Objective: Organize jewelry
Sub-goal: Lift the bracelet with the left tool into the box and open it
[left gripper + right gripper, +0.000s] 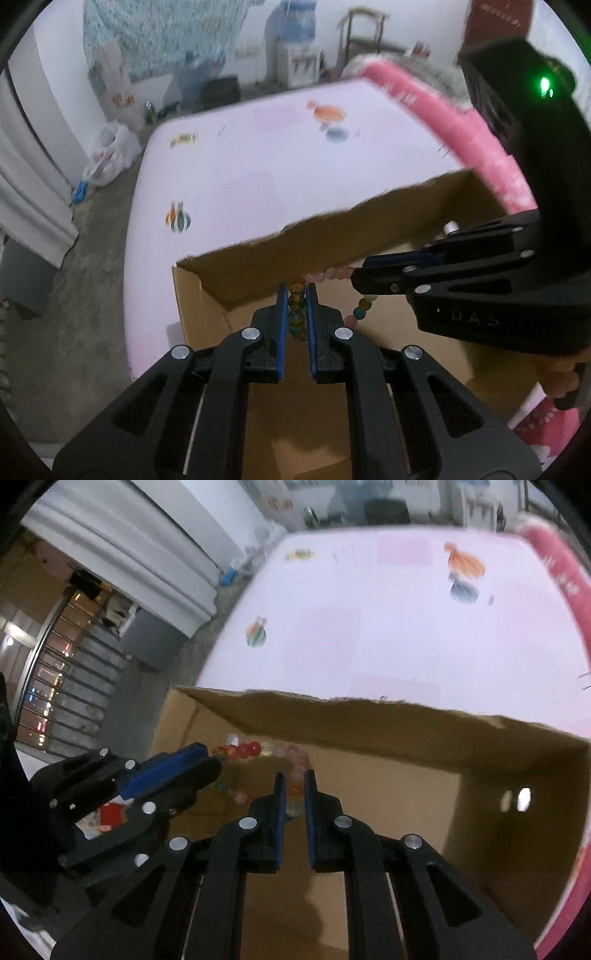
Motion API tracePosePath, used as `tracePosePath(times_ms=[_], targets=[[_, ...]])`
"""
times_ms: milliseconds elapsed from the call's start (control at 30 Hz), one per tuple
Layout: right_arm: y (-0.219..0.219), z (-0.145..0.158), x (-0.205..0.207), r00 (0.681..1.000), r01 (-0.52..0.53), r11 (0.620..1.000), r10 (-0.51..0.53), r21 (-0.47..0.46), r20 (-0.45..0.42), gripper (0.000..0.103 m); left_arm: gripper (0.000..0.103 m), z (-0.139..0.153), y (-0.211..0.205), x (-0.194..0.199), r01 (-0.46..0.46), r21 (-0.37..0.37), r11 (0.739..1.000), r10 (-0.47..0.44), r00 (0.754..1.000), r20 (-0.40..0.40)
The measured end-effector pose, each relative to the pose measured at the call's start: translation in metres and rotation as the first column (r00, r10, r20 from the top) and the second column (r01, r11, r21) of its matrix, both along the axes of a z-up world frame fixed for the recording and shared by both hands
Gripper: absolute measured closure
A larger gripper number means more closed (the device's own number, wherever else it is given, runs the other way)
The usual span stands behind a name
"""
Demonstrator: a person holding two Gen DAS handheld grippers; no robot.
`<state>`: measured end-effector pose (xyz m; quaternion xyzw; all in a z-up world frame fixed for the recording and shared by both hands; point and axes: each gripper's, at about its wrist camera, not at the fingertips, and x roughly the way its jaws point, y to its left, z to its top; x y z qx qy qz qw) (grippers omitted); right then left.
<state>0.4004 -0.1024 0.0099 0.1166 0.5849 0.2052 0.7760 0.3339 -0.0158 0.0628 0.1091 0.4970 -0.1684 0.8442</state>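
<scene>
Pale pink sheet [258,177] w/ fish prints, cardboard box [369,236], concrete floor [74,314]

Grey floor [66,325], perhaps concrete

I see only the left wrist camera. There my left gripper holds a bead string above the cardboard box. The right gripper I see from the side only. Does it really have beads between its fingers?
Observer: Yes. In the right wrist view the right gripper is shut on the bead string; pale pink and orange beads sit between its pads.
Operator: Thank you. The right gripper also hides the right wall of the box from me. Is there anything on that wall?
Observer: The right wall of the cardboard box has a small hole, and light shines through it.
</scene>
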Motion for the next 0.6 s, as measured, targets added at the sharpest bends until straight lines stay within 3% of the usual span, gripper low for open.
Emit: tracePosePath(times_ms=[200, 300, 400, 467, 600], targets=[[0.004, -0.032, 0.015, 0.996, 0.022, 1.000, -0.021, 0.009, -0.084, 0.092, 0.093, -0.016, 0.001, 0.009, -0.028, 0.067, 0.997, 0.030, 0.999, -0.023], [0.001, -0.038, 0.019, 0.994, 0.034, 0.999, -0.032, 0.018, -0.107, 0.092, 0.079, -0.014, -0.001, 0.007, -0.021, 0.085, 0.996, 0.021, 1.000, -0.001], [-0.003, -0.038, 0.020, 0.994, 0.040, 0.999, -0.039, 0.006, -0.107, 0.091, 0.075, -0.009, -0.001, 0.003, -0.018, 0.086, 0.996, 0.017, 1.000, 0.019], [-0.007, -0.034, 0.020, 0.995, 0.045, 0.999, -0.046, -0.009, -0.089, 0.087, 0.071, -0.003, 0.000, -0.001, -0.020, 0.086, 0.996, 0.017, 0.999, 0.038], [-0.018, -0.010, 0.009, 0.998, 0.070, 0.997, -0.070, -0.034, -0.006, 0.072, 0.052, 0.021, 0.008, -0.019, -0.024, 0.040, 0.999, 0.020, 0.995, 0.100]])
